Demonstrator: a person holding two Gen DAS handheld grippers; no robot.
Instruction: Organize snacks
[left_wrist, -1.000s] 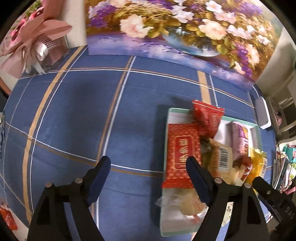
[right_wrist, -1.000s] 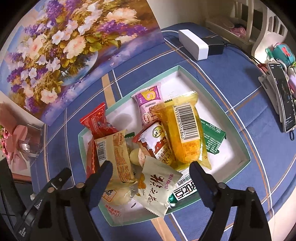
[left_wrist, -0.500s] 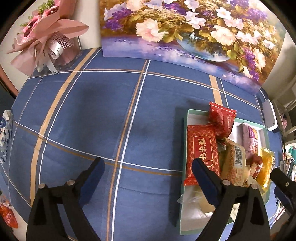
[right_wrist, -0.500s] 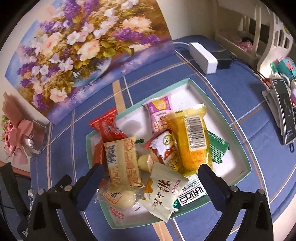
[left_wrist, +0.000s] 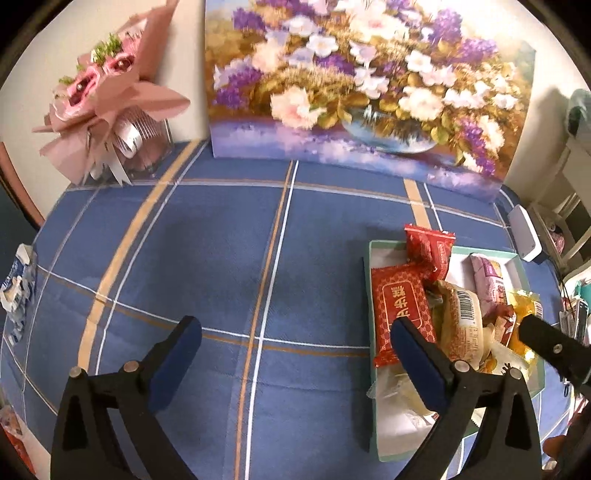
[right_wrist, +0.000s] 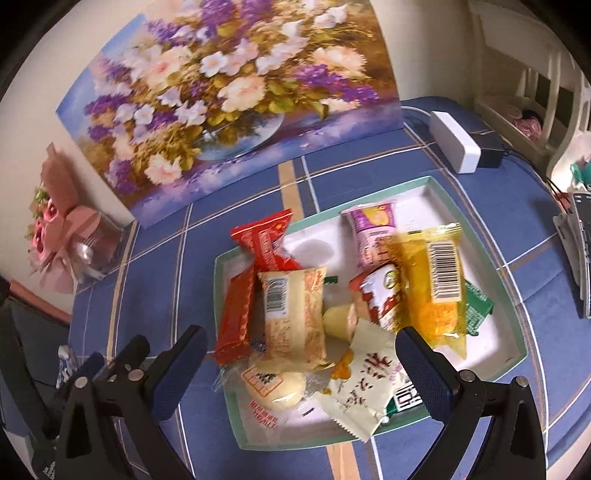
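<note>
Right wrist view showed the snacks heaped loose in a shallow white tray with a pale green rim, set on the blue checked surface towards its right side. A red packet leaned out over the tray's far left rim, and a long red bar stood on edge against the left wall, so either looked ready to tip out if the pile were nudged. A cream packet with red lettering hung over the near rim, with a clear wrapped pastry beside it.

The right gripper hung above the near end of the tray, its jaws just spread to full width with nothing between the pads. The left gripper stood as wide and as empty, over bare cloth just left of the tray, its right finger across the red bar.

I judged the risk to be in the pile itself: slippery film wrappers lay across one another, so a careless pinch could take two at once or drag a neighbour over the rim. The tray seemed light and might slide on the cloth if pushed. A flower painting stood behind, and a white box lay at the far right, both well apart from the tray.
</note>
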